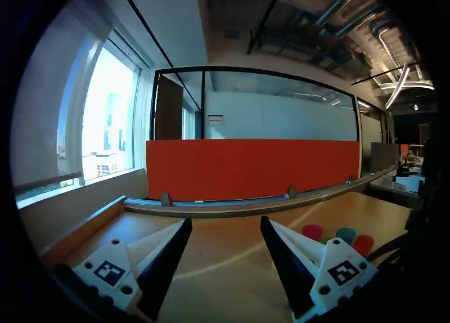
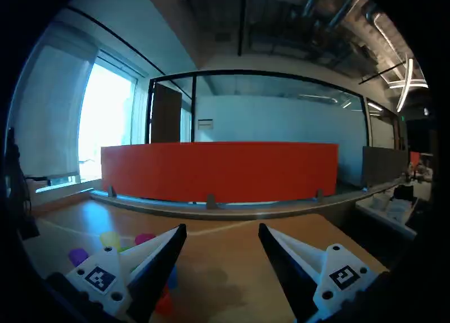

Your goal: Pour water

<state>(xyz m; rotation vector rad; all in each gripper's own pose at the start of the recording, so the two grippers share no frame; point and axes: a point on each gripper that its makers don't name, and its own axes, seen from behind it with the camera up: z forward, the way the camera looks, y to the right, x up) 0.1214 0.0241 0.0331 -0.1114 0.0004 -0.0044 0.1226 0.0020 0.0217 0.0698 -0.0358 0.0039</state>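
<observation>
Left gripper view puts the coloured cups point(image 1: 346, 234) right of the left gripper point(image 1: 225, 220), jaws apart; the right gripper point(image 2: 222, 226), also apart, looks nearer.

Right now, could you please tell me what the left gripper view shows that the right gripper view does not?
Left gripper view: a pink cup, a teal cup and an orange cup at lower right, past the open left gripper. Right gripper view: a purple cup and a yellow cup at lower left, beside the open right gripper. Shared: the wooden table, the orange partition behind it, and the bright window on the left.
</observation>
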